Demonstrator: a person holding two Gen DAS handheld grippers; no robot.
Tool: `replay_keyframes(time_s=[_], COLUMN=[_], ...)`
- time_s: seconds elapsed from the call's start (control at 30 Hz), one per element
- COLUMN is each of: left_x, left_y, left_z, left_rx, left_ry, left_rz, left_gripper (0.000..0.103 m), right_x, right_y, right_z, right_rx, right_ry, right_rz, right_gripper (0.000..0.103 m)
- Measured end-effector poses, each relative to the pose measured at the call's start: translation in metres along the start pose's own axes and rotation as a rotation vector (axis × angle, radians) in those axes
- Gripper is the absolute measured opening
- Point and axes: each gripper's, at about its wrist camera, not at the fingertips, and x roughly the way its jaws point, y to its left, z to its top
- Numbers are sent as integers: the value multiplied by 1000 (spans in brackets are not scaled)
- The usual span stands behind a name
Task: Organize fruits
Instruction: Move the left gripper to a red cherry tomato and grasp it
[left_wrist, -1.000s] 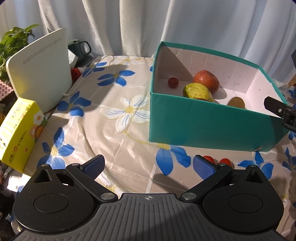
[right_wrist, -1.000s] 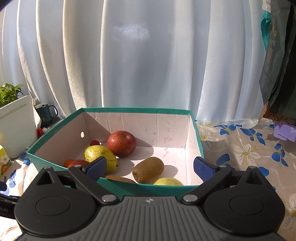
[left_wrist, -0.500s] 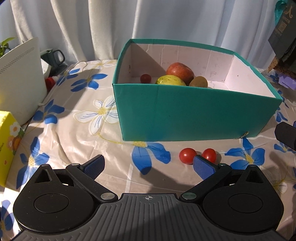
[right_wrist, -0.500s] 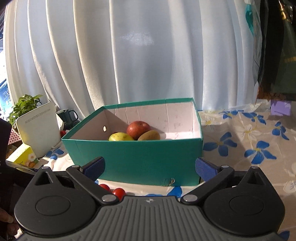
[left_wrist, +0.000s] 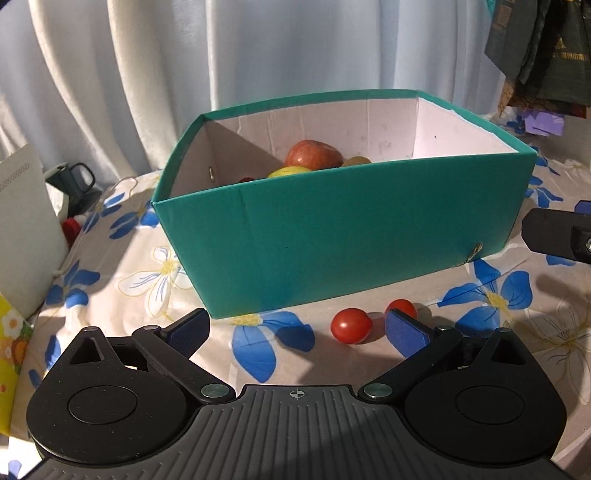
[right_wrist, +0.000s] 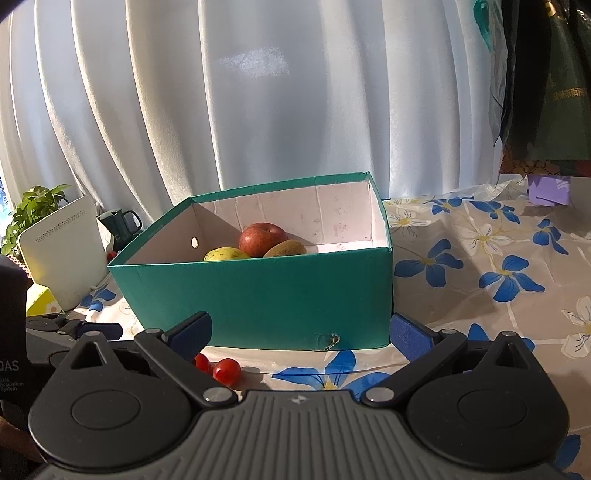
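Note:
A teal cardboard box (left_wrist: 332, 236) (right_wrist: 266, 295) stands on the flowered tablecloth. Inside it I see a red apple (left_wrist: 313, 154) (right_wrist: 262, 238), a yellow-green pear (left_wrist: 291, 171) (right_wrist: 226, 254) and a kiwi (right_wrist: 285, 248). Two cherry tomatoes lie on the cloth in front of the box: one (left_wrist: 350, 325) (right_wrist: 226, 371) in the open, the other (left_wrist: 402, 309) (right_wrist: 202, 362) partly hidden by a finger. My left gripper (left_wrist: 295, 332) is open, low over the cloth, with the nearer tomato between its fingers' line. My right gripper (right_wrist: 299, 332) is open and empty, facing the box's front wall.
A white router-like device (right_wrist: 61, 251), a dark green mug (right_wrist: 120, 223) and a potted plant (right_wrist: 31, 199) stand at the left. A yellow carton (left_wrist: 11, 369) sits at the left edge. A purple box (right_wrist: 548, 190) and dark hanging bags (right_wrist: 546, 74) are at the right.
Both grippers have pulled back and dropped lower, from above the box to its front side. The two cherry tomatoes came into view near the left gripper's right finger. Both stayed open.

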Motion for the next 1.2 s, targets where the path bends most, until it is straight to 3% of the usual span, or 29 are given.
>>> replay_keyframes(time_s=[0.13, 0.27, 0.47, 0.57, 0.83, 0.9, 1.03, 1.2], left_x=[7, 16, 21, 25, 27, 25, 22, -6], left_y=[-6, -5, 3, 1, -2, -4, -5, 21], left_z=[0, 0, 1, 0, 0, -1, 0, 11], left_rx=[6, 1, -35, -26, -20, -15, -4, -124], left_ry=[1, 43, 57, 78, 90, 92, 92, 44], left_rz=[-33, -30, -51, -67, -94, -107, -123, -78], left_gripper=[102, 77, 69, 55, 41, 33, 31, 30], right_x=[3, 6, 10, 12, 15, 15, 18, 21], right_y=[2, 2, 1, 1, 3, 4, 7, 15], right_z=[-1, -1, -1, -1, -2, -2, -3, -6], right_rx=[-18, -29, -33, -32, -43, -49, -65, -99], right_ry=[7, 13, 21, 25, 42, 45, 53, 71], right_rz=[7, -1, -14, -18, -21, -21, -16, -21], right_gripper=[98, 97, 97, 97, 97, 97, 97, 92])
